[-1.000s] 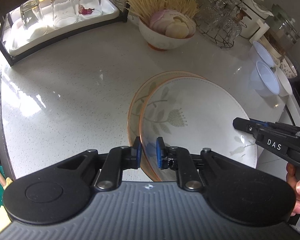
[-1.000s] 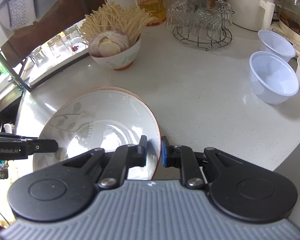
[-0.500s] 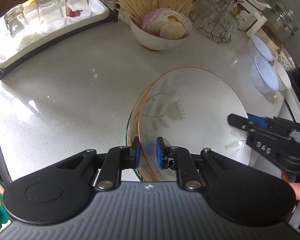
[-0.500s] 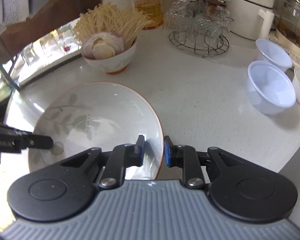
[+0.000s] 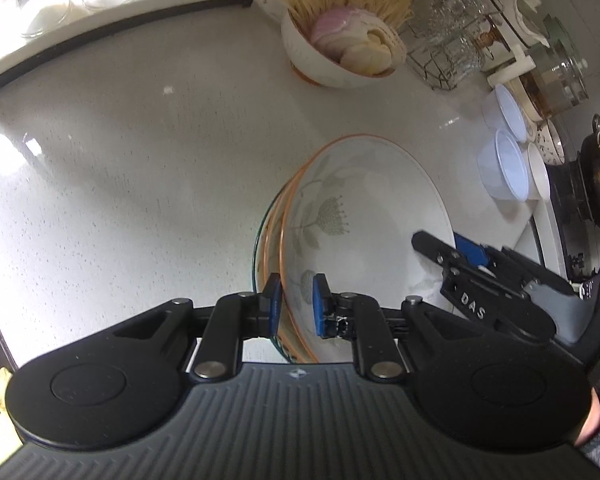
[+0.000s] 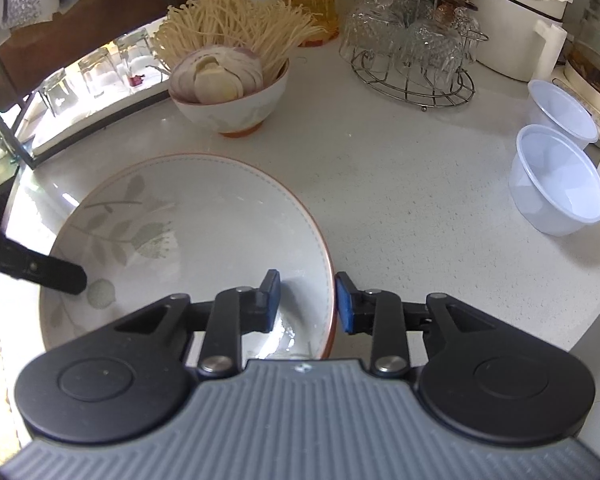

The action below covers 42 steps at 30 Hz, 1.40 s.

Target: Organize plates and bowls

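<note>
So the left gripper (image 5: 296,304) is clamped on the rim of the stacked plates (image 5: 364,216) on the counter (image 5: 140,160), while the right gripper (image 6: 307,300) has just been opening, its pads now clear of the rim between them

surface: white speckled counter (image 6: 400,200) | 12 o'clock: mushroom bowl (image 6: 236,108), glass rack (image 6: 416,88) | 3 o'clock: two plastic bowls (image 6: 556,184) | centre: stacked plates (image 6: 204,216)

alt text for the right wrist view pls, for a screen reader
The right hand-held gripper straddles the rim of a leaf-patterned plate on a white counter, its jaws just opened and clear of the rim. Behind stand a bowl of enoki mushrooms and two plastic bowls.
</note>
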Tool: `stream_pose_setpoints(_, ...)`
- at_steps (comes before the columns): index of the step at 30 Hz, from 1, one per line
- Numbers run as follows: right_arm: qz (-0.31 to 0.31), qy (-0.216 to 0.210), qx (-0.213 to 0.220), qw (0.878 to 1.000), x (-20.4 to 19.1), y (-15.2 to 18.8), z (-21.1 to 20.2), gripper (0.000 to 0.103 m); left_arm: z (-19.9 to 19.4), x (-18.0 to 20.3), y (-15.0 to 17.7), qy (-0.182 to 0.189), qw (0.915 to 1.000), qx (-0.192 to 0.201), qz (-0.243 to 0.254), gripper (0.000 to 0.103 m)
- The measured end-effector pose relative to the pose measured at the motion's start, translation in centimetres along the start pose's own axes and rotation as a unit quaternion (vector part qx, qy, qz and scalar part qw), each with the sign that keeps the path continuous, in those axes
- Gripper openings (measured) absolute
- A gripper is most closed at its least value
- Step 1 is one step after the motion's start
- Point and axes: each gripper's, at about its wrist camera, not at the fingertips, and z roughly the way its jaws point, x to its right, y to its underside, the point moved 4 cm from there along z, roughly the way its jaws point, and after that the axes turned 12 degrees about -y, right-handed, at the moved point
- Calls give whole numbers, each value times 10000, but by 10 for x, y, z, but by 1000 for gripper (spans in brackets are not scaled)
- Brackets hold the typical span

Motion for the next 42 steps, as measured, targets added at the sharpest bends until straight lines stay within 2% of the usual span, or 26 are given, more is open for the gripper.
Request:
stream_pose_setpoints(5, -80, -2, -45, 10000, -1, -2, 2, 34, 0, -2, 6, 125, 9999, -66, 95, 17)
stream_pose_setpoints(9, -56, -51, -56, 10000, 0, -3, 3, 36, -6, -5, 9, -91, 9996, -74, 266, 19)
stream_pose_setpoints(13, 28, -131, -57, 9999, 3, -3, 3, 36, -17, -9, 11, 73, 9999, 124, 61, 20)
stream_pose_setpoints(19, 432, -352, -76, 9984, 11, -6, 0, 36, -32, -3, 15, -163, 9981, 581, 105, 20)
stream_pose_setpoints(24, 560, -499, 225, 9969, 14, -10, -19, 36, -50, 9, 14, -329, 9940, 1044, 69, 20)
stream_pose_setpoints(30, 526, -672, 709, 9938, 21, -27, -59, 36, -80, 35, 11, -340, 9876, 1529, 35, 20)
stream_pose_setpoints(33, 398, -792, 968, 9914, 26, -42, -85, 36, -99, 51, 7, -219, 9836, 1788, -20, 20)
stream_pose_setpoints(42, -154, -1046, 1652, 9806, 60, -76, -164, 36, -136, 134, 3, -288, 9683, 2476, -155, 22)
